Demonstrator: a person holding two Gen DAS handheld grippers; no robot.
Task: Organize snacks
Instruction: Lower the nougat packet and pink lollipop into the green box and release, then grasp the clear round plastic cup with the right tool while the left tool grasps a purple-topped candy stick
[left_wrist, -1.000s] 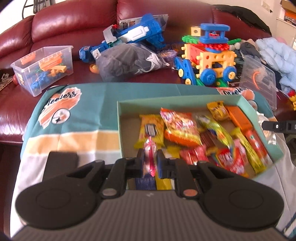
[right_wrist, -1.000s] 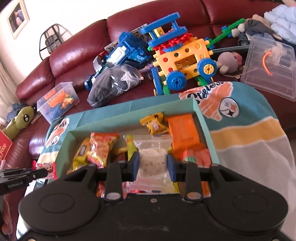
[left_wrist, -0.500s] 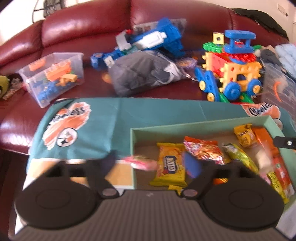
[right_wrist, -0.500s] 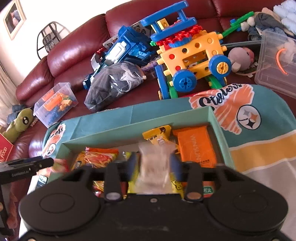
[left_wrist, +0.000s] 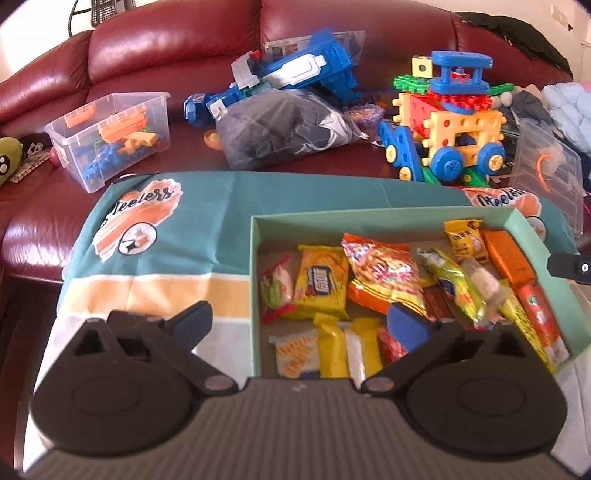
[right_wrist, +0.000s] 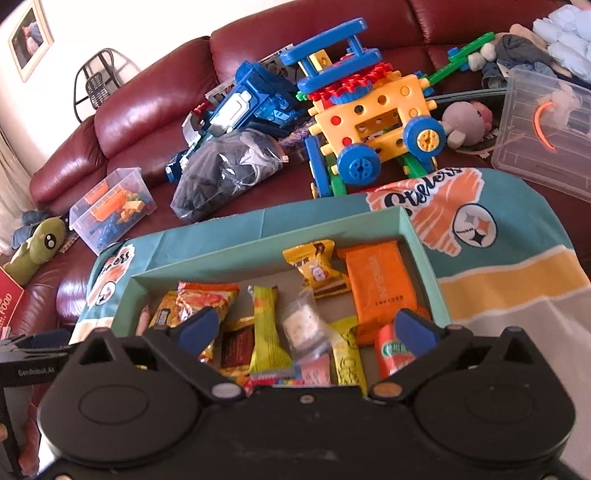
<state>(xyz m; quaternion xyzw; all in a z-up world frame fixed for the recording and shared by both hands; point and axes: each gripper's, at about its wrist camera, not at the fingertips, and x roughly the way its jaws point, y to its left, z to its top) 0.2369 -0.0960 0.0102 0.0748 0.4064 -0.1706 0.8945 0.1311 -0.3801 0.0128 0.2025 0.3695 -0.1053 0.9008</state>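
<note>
A teal cardboard box (left_wrist: 255, 236) sits on a Steelers cloth and holds several wrapped snacks. My left gripper (left_wrist: 299, 325) is open and empty above the box's near left corner. A small clear pink-edged candy bag (left_wrist: 277, 288) lies at the box's left end beside a yellow biscuit pack (left_wrist: 322, 281). My right gripper (right_wrist: 304, 330) is open and empty over the box (right_wrist: 424, 258). A clear bag with a white snack (right_wrist: 304, 325) lies loose between its fingers, among an orange pack (right_wrist: 380, 291) and yellow-green bars (right_wrist: 266, 332).
The cloth (left_wrist: 155, 236) covers a low surface in front of a red leather sofa (left_wrist: 166, 48). On the sofa lie a clear bin of toys (left_wrist: 110, 136), a blue toy (left_wrist: 295, 77), a dark bag (left_wrist: 284, 125), a block vehicle (left_wrist: 450, 133) and a clear lidded bin (right_wrist: 543, 129).
Both grippers have opened and pulled back. The left one let go of the pink candy bag at the box's left end. The right one let go of the clear bag in the middle.
</note>
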